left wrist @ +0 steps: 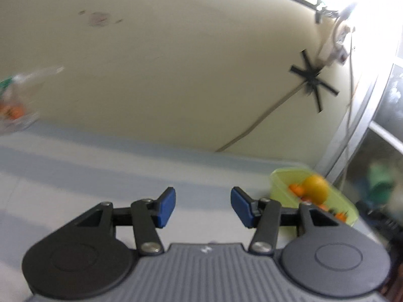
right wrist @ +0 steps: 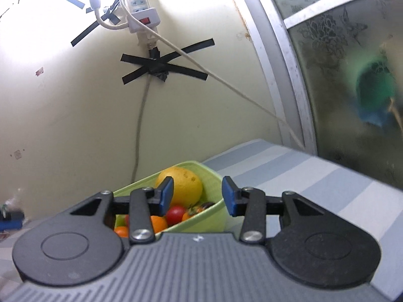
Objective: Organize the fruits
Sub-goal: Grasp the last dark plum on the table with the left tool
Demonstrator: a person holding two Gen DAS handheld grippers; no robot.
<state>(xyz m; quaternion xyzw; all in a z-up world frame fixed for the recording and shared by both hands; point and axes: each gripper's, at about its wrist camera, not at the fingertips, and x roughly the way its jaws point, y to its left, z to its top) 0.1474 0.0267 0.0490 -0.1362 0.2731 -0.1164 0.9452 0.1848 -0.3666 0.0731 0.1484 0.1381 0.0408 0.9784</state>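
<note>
Both tools hang empty over the striped tabletop (left wrist: 75,166). The left hand-held gripper (left wrist: 203,207) has its blue pads spread with nothing between them; the right hand-held gripper (right wrist: 197,196) is likewise released, just above the green tub (right wrist: 214,176) by the wall, which holds a yellow fruit (right wrist: 186,186) atop small tomatoes (right wrist: 175,214).

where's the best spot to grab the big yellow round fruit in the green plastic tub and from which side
Grip the big yellow round fruit across its widest middle, coming down from above. It sits on top of the smaller red and orange fruits inside the green plastic tub, so its upper half is exposed while the tub's walls likely block a side approach. The open right gripper is nearest.
</note>
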